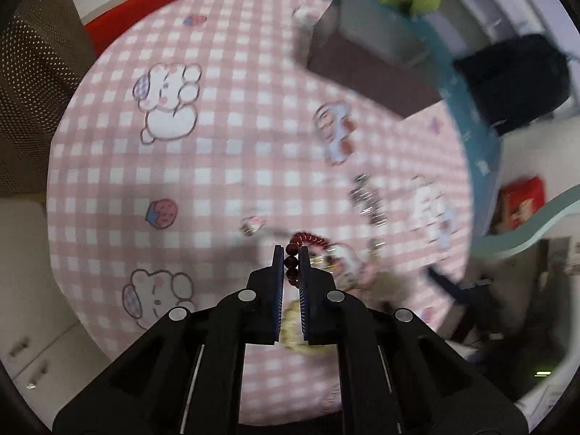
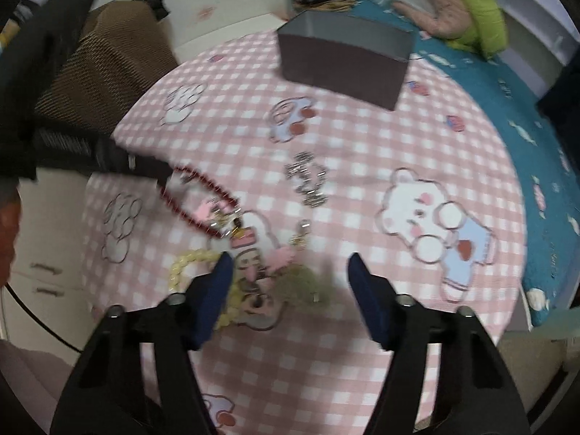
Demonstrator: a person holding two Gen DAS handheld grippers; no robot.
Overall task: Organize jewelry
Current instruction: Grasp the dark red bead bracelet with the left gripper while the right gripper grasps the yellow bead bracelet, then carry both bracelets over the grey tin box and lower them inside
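Red bead bracelet [image 1: 292, 262] pinched in left tool [image 1: 290, 253]; right tool [image 2: 288, 262] half-spread, empty, above yellow bracelet [image 2: 181, 264].

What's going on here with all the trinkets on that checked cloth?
A person is sorting jewelry with a handheld gripper in each hand. The left gripper is shut on the dark red bead bracelet. The right gripper hangs open above the yellow bead bracelet and some charms. A silver chain lies loose on the pink checked cloth, and a dark box stands at the far side.
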